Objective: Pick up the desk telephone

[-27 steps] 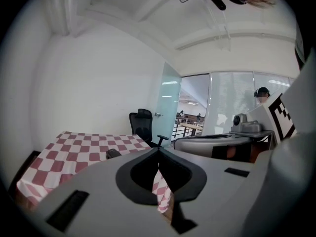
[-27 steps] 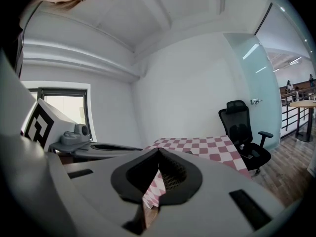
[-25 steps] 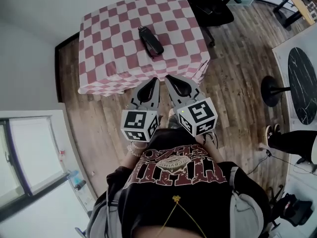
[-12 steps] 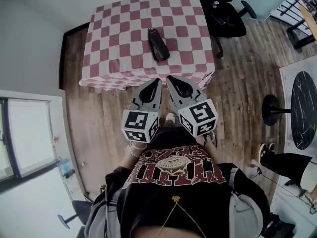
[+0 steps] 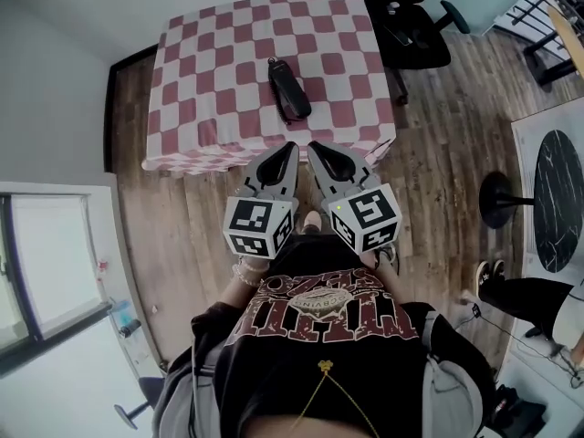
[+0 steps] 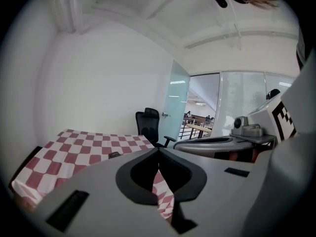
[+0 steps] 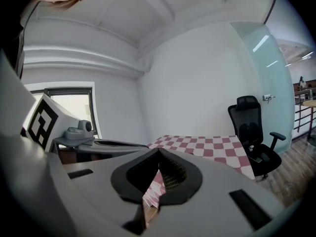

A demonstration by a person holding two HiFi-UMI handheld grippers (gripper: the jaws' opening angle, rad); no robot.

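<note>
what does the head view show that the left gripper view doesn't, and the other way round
Only the head view: the wooden floor, the round black table at the right, the person's printed shirt. Only the left gripper view: the ceiling and the tall glazing in the background. Both: the checkered table, the desk telephone lying on it, the black office chair beside it.

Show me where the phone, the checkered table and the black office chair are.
desk telephone (image 5: 289, 89): head view, middle of its black body.
checkered table (image 5: 210, 80): head view, bare cloth on its left half.
office chair (image 5: 418, 42): head view, on its seat.
</note>
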